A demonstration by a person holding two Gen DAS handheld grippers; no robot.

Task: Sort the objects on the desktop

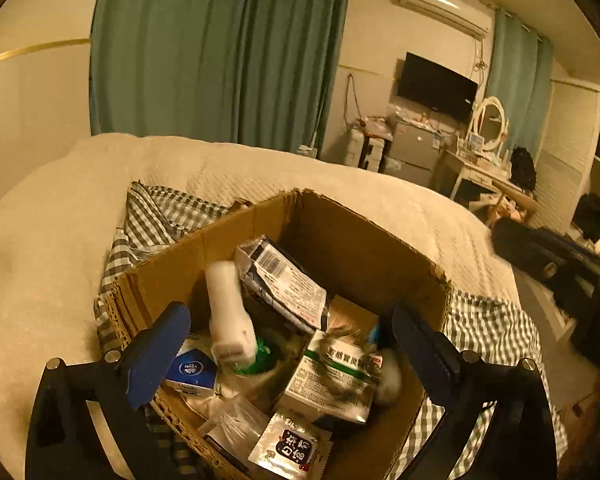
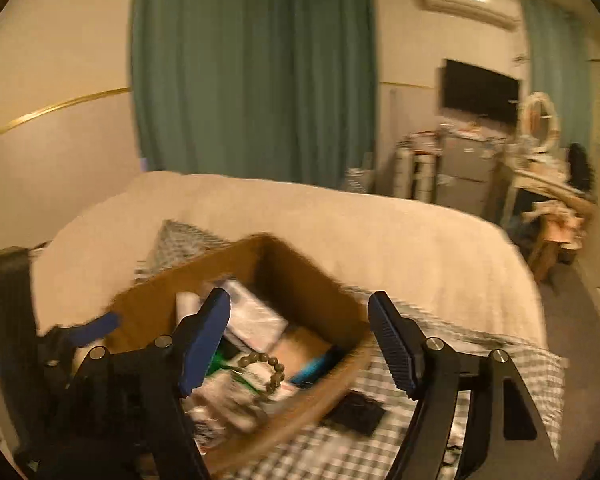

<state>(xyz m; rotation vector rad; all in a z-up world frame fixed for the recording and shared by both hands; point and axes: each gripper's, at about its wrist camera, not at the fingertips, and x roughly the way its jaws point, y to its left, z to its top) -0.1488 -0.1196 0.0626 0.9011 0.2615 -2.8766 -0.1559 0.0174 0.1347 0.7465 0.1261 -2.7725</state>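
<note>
1. The left gripper (image 1: 288, 344) hangs over the open cardboard box (image 1: 352, 236), its jaws spread wide and holding nothing; the box contents lie straight below, between the blue fingers (image 1: 156, 354).
2. From left to right in the box: a small blue-and-white carton (image 1: 192, 372), a white bottle (image 1: 228, 316) leaning up the rear wall, a barcoded pack (image 1: 280, 276), a green-striped medicine box (image 1: 334, 376), and a foil sachet (image 1: 290, 450) at the near edge.
3. The right gripper (image 2: 300, 344) is also wide open and empty, above the box's right half (image 2: 300, 268); a bead bracelet (image 2: 266, 368) lies on the contents between its fingers, blurred.
4. A flat black item (image 2: 356, 412) lies on the checked cloth (image 2: 480, 356) just outside the box's right wall.
5. The box sits on that cloth on a cream-covered bed (image 1: 260, 168); the box walls ring the contents, with open bed surface behind and to the left.
6. The bed's right edge drops to the floor, with a dressing table (image 1: 484, 172) well apart.
</note>
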